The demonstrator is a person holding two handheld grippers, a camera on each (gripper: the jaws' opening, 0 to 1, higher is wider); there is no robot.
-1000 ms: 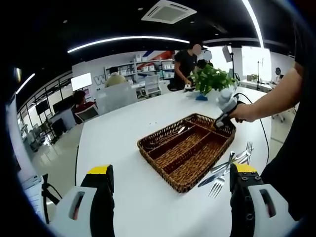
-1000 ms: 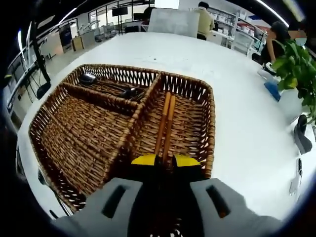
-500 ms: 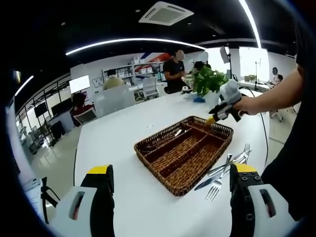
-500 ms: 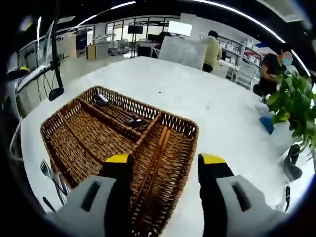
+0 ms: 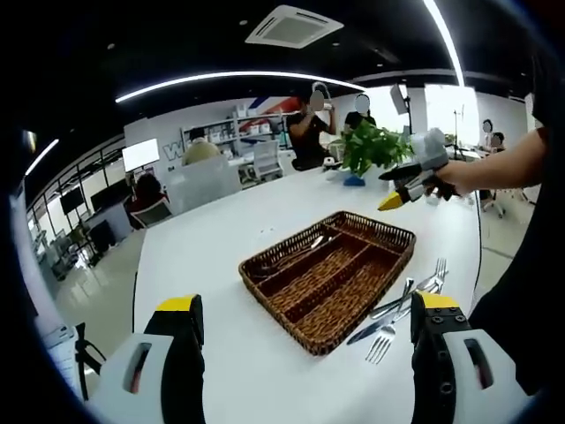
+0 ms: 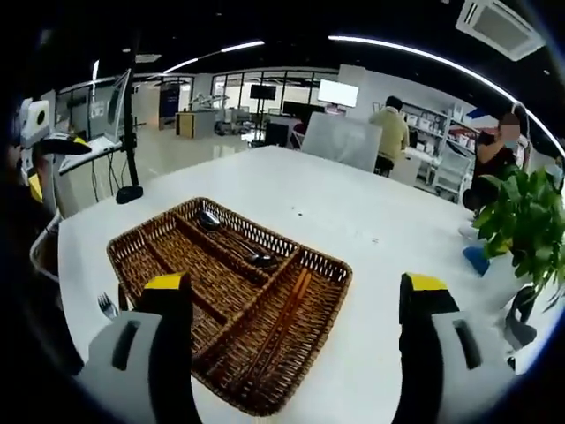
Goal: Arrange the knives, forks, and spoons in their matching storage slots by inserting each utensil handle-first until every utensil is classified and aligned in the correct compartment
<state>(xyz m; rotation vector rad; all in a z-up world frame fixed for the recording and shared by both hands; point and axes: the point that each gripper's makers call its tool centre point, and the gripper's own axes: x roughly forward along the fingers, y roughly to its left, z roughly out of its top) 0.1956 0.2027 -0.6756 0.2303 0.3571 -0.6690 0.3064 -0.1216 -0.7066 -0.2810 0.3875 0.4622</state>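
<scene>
Left gripper [image 5: 305, 322]: jaws wide apart, empty, yellow-tipped, low over white table [image 5: 203, 256]. Just beyond its right jaw, loose metal forks and knives [image 5: 402, 305] fanned flat on table beside basket's near long wall. Wicker basket [image 5: 327, 269]: brown, rectangular, woven dividers into long slots.

Right gripper [image 6: 296, 305]: jaws wide apart, empty, above basket's near corner. Slot near basket's right wall holds wooden chopsticks [image 6: 287, 309] lying lengthwise; far slot holds shiny spoons [image 6: 234, 243]. Leafy green plant [image 6: 521, 225] toward table's far right edge.
</scene>
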